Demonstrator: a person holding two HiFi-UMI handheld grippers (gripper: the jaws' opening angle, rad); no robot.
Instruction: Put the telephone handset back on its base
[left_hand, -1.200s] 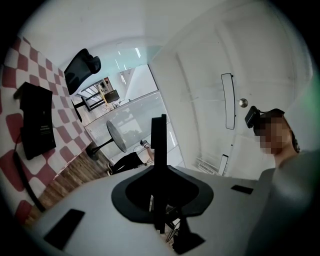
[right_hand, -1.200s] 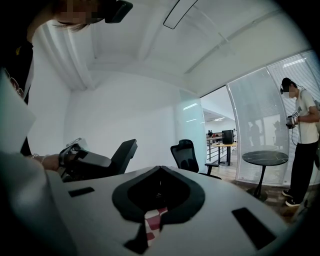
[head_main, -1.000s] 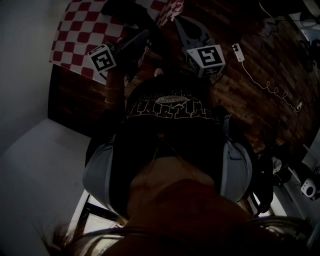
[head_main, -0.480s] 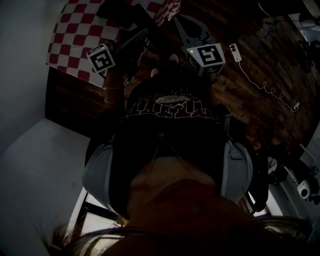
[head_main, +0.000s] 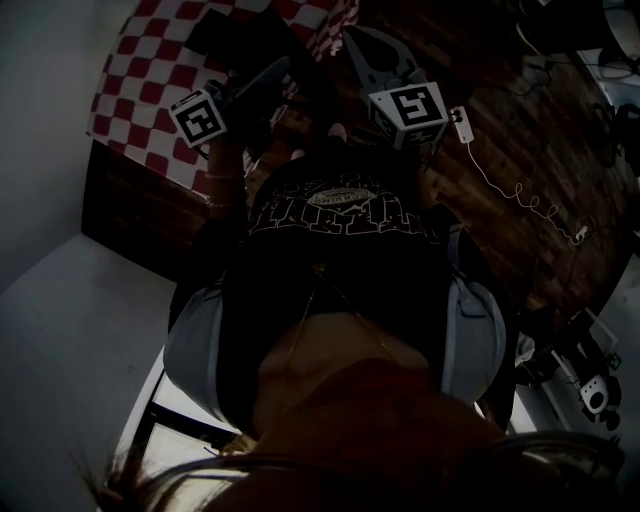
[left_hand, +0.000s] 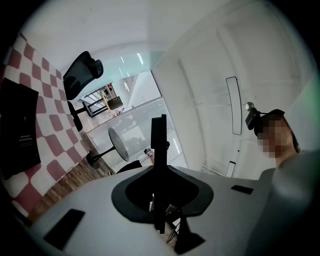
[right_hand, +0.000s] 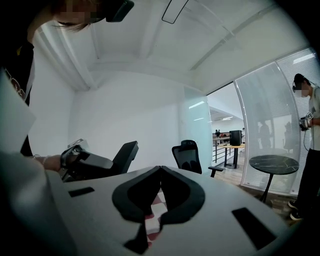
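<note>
Since a second earlier, both grippers had edged toward 12 o'clock in the head view, the right one more, and the white cable (head_main: 505, 185) on the wooden floor (head_main: 520, 110) had slid toward 7 o'clock as the camera turned.

The left gripper (left_hand: 159, 192) was clenched on a slim black telephone handset (left_hand: 159, 145). In its own view the handset stood edge-on as a thin upright bar between the jaws. The right gripper view showed the same handset (right_hand: 121, 154) as a flat slab reaching toward 2 o'clock from the left gripper (right_hand: 75, 161). In the head view the handset was held in the air over the near edge of the red-and-white chequered cloth (head_main: 150, 70) on the surface, at 11 o'clock.

A flat black rectangular block (left_hand: 17, 130) lay on that cloth at 9 o'clock in the left gripper view. Whether it was the base could not be told.

The right gripper (right_hand: 159, 169) had its jaws shut tip to tip with nothing between them, and only chequered cloth showed through the gap beneath. In the head view it (head_main: 365, 52) sat at 12 o'clock, well apart from the handset.

A black office chair (right_hand: 187, 155) and a round dark table (right_hand: 273, 165) stood at 3 o'clock in the right gripper view. A person (right_hand: 311, 130) stood just beyond them.
</note>
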